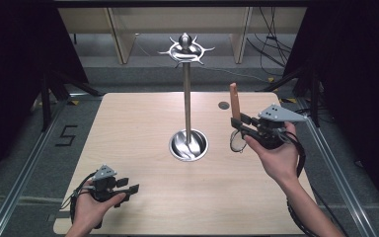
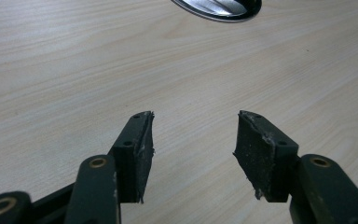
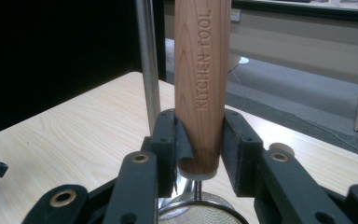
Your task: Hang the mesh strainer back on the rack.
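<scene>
right gripper (image 1: pixel 241 126) clamps the strainer's wooden handle (image 3: pixel 200 84) upright — the hanging stand (image 1: pixel 187 98) lies to its left, apparently near; left gripper (image 2: pixel 193 147) rests open, empty.

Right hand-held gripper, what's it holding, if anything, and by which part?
The right hand-held gripper holds a small mesh strainer by its wooden handle, clamped near the handle's lower end, just above the mesh; the handle points up.

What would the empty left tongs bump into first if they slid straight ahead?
Probably the shiny round base of the metal stand. The left tongs point across bare table toward it, with nothing in between. It sits slightly off their line, so they might just graze it.
</scene>
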Tool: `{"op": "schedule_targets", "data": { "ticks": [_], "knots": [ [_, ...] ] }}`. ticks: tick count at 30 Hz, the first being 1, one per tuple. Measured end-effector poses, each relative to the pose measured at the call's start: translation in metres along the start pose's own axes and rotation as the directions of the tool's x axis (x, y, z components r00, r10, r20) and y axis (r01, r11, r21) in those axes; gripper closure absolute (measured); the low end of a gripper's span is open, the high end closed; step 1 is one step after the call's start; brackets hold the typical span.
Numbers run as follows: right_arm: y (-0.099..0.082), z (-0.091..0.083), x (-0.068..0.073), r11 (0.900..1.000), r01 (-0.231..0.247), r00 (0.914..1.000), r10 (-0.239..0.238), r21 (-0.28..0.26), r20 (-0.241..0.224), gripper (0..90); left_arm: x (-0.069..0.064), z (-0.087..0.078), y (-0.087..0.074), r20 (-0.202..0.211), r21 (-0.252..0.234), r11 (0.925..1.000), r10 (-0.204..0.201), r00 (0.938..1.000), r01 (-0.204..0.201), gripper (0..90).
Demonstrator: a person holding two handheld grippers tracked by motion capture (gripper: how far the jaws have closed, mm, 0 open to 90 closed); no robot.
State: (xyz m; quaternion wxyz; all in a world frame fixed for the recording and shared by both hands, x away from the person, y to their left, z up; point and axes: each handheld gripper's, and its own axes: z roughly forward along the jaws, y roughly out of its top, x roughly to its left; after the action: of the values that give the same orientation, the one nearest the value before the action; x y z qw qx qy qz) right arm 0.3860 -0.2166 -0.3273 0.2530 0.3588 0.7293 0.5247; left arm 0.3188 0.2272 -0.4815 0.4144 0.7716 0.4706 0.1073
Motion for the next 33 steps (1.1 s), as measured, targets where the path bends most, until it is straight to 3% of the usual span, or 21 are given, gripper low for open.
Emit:
{"op": "schedule_targets", "data": {
  "ticks": [9,13,18,24,33],
  "knots": [
    [0.008,0.004,0.001,0.9996,0.019,0.9998,-0.019,-0.023,0.005,69.0,0.001,-0.001,0.0,0.003,0.007,0.9999,0.009,1.0,-0.009,45.2],
    [0.014,0.003,0.004,0.9998,-0.017,0.9997,0.017,0.008,-0.017,69.0,0.001,-0.001,0.0,0.003,0.008,0.9999,0.008,1.0,-0.008,45.2],
    [0.016,0.004,0.006,0.9996,-0.028,0.9993,0.028,0.004,-0.024,69.0,0.001,-0.001,0.0,0.003,0.009,0.9999,0.011,0.9999,-0.011,45.2],
    [0.018,0.007,0.004,0.9997,0.012,0.9996,-0.013,-0.023,-0.024,69.0,0.001,-0.001,0.0,0.002,0.005,0.9999,0.009,1.0,-0.009,45.2],
    [0.023,0.01,0.008,0.9996,-0.001,0.9993,0.0,-0.028,-0.038,69.0,0.001,-0.001,0.0,0.003,0.006,0.9999,0.009,1.0,-0.009,45.2]
  ]
}}
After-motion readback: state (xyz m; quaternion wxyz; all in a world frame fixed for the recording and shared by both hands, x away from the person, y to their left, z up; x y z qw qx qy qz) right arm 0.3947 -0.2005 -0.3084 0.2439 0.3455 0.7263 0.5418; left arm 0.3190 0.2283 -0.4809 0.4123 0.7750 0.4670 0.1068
